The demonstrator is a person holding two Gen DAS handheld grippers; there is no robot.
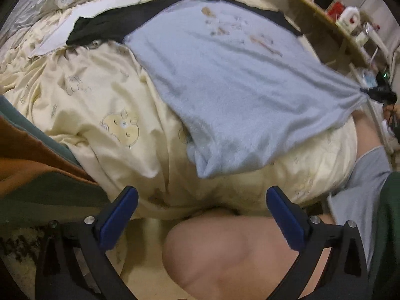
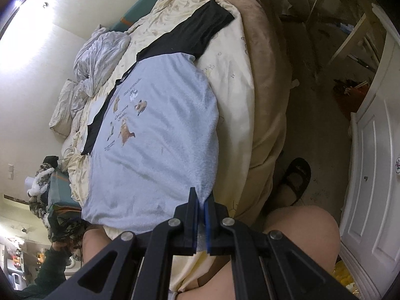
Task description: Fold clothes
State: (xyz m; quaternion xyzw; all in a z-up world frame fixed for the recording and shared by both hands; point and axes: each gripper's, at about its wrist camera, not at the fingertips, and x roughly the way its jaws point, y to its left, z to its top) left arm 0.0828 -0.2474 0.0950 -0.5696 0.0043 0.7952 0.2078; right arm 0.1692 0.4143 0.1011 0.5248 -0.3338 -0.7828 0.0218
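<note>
A light blue T-shirt with black sleeves and a printed animal motif lies spread face up on a bed covered by a pale yellow duvet with cartoon prints. Its hem end faces the person, whose bare knee shows at the bottom of the left wrist view.

The left gripper stands with its jaws wide apart and nothing between them: the blue pads hang over the duvet's edge and the knee, and the shirt's near hem corner lies just beyond the fingertips, untouched and slightly rumpled.

The right gripper is clamped on the opposite hem corner of the shirt. In its own view a sliver of blue cloth is pinched between the two closed pads (the fabric gathers into a small peak right at the fingertips). In the left wrist view the same corner is drawn out to a taut point towards the right gripper at the frame's right side, with tension creases running back across the shirt.

A crumpled grey sheet lies farther up the bed, beyond the collar end. A black shoe rests on the floor beside the bed, near a white panelled door.
</note>
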